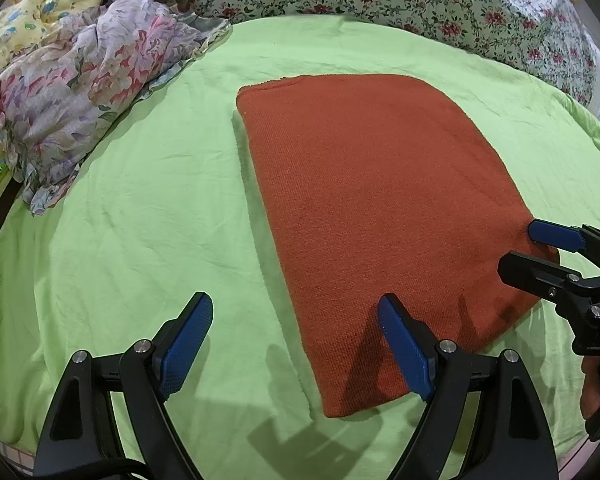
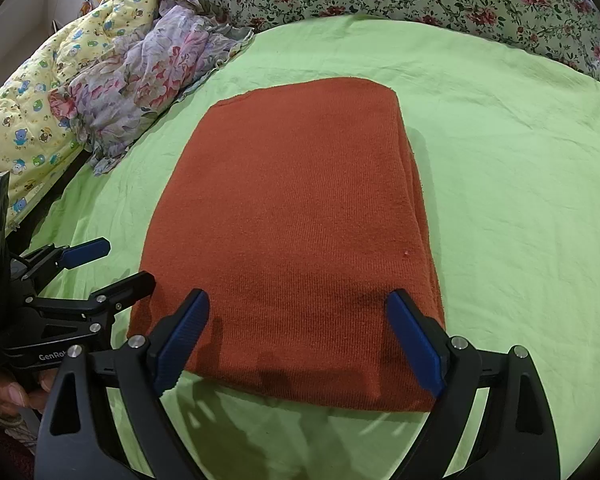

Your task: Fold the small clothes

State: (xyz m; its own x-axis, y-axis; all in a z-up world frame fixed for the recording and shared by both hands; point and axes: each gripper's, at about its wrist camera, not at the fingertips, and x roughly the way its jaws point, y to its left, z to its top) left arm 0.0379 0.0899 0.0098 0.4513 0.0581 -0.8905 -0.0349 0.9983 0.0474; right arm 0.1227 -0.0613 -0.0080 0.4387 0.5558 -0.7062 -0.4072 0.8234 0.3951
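A rust-orange knit garment (image 1: pixel 372 208) lies folded flat in a rectangle on the green sheet (image 1: pixel 148 208); it also shows in the right wrist view (image 2: pixel 292 224). My left gripper (image 1: pixel 296 344) is open and empty, hovering over the garment's near left corner. My right gripper (image 2: pixel 296 336) is open and empty, its fingers spread over the garment's near edge. In the left wrist view the right gripper (image 1: pixel 536 248) stands at the garment's near right corner. In the right wrist view the left gripper (image 2: pixel 116 264) is beside the garment's left edge.
A crumpled floral cloth (image 1: pixel 84 88) lies at the left of the sheet, with a yellow printed quilt (image 2: pixel 32 120) beyond it. A floral bedcover (image 1: pixel 400 4) runs along the back. The green sheet (image 2: pixel 520 200) stretches to the right of the garment.
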